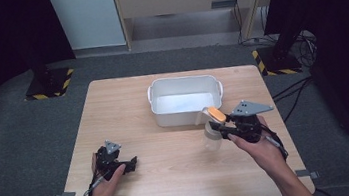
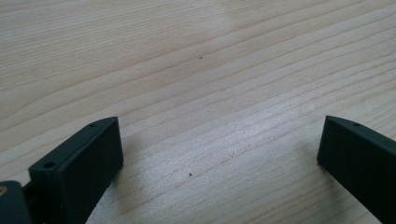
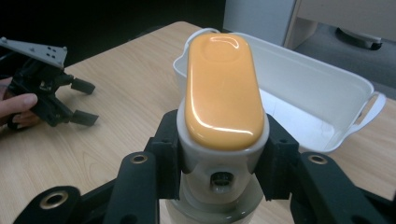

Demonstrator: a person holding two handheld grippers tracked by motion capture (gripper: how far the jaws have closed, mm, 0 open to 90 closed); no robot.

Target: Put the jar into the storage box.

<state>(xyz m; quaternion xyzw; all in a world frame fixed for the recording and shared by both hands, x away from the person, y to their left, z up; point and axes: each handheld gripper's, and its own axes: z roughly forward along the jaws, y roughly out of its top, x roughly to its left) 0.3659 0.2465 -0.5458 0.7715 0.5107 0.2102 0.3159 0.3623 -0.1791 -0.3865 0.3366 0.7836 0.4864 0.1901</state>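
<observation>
A bottle point(image 1: 212, 136) with a clear body, a white cap and an orange flip lid point(image 3: 221, 88) hangs just above the wooden table point(image 1: 172, 174), in front of the white tub. My right gripper point(image 1: 220, 128) is shut on the white cap, one pad on each side, as the right gripper view point(image 3: 223, 156) shows from close up. My left gripper point(image 1: 131, 164) rests low on the table at the front left, held by a hand. Its jaws stand wide apart over bare wood point(image 2: 219, 149) with nothing between them. The right gripper view has it at the far left point(image 3: 79, 100).
A white rectangular tub point(image 1: 185, 101) with handles stands at the table's middle back; its inside looks empty point(image 3: 327, 88). Grey floor surrounds the table. Stand bases with yellow-black tape point(image 1: 50, 83) and cables point(image 1: 288, 59) lie beyond the far corners.
</observation>
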